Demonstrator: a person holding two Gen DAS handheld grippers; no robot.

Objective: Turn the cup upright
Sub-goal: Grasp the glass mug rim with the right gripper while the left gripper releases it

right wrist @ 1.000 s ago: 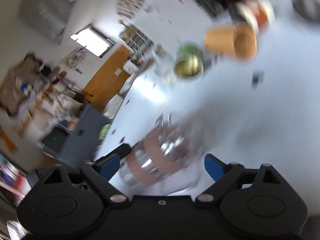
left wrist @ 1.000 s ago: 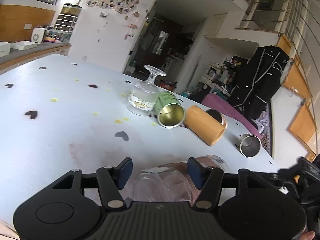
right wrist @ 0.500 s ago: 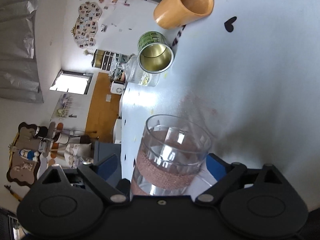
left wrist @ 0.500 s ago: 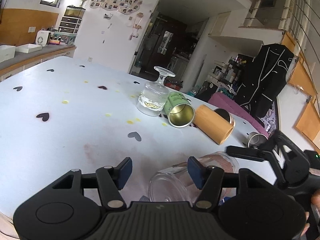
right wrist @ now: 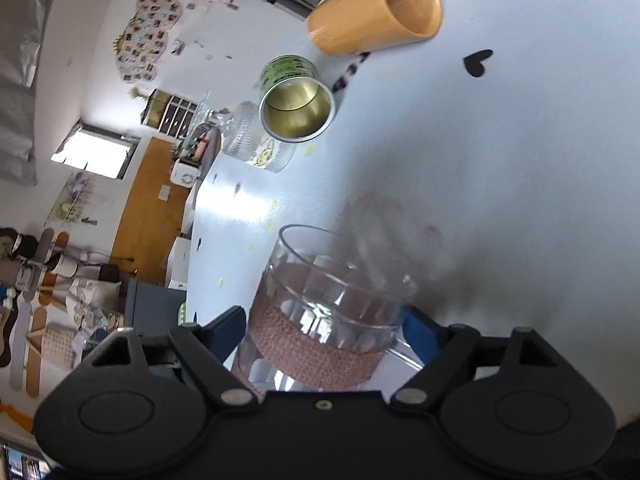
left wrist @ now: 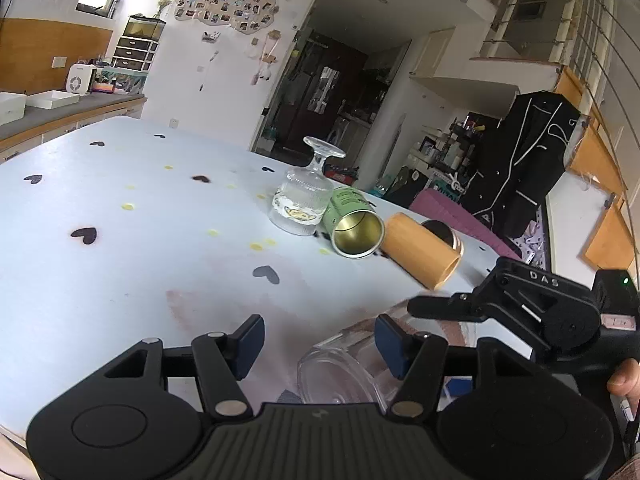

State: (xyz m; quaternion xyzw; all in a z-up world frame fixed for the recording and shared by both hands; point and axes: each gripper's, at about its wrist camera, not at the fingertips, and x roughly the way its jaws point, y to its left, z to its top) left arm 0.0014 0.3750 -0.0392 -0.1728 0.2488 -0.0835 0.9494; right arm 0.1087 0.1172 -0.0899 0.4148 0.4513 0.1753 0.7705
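Note:
A clear glass cup with a pink woven band [right wrist: 320, 320] lies on its side on the white table [left wrist: 120, 248], mouth toward the left gripper. My right gripper [right wrist: 324, 330] is shut on the glass cup around its banded middle. In the left wrist view the glass cup [left wrist: 348, 364] lies low and right of centre, with the right gripper [left wrist: 532, 316] reaching in from the right. My left gripper [left wrist: 320, 344] is open; its right finger is in front of the cup's rim and its jaws hold nothing.
Beyond the cup lie a green tin [left wrist: 354, 222], a bamboo cup [left wrist: 420, 254] and a dark cup [left wrist: 442, 232], all on their sides. An upside-down stemmed glass [left wrist: 304, 196] stands beside the tin. The table's far edge runs behind them.
The right gripper has come in from the right and closed on the glass cup. The left gripper has drawn back a little and to the left, so the cup sits off its right finger.

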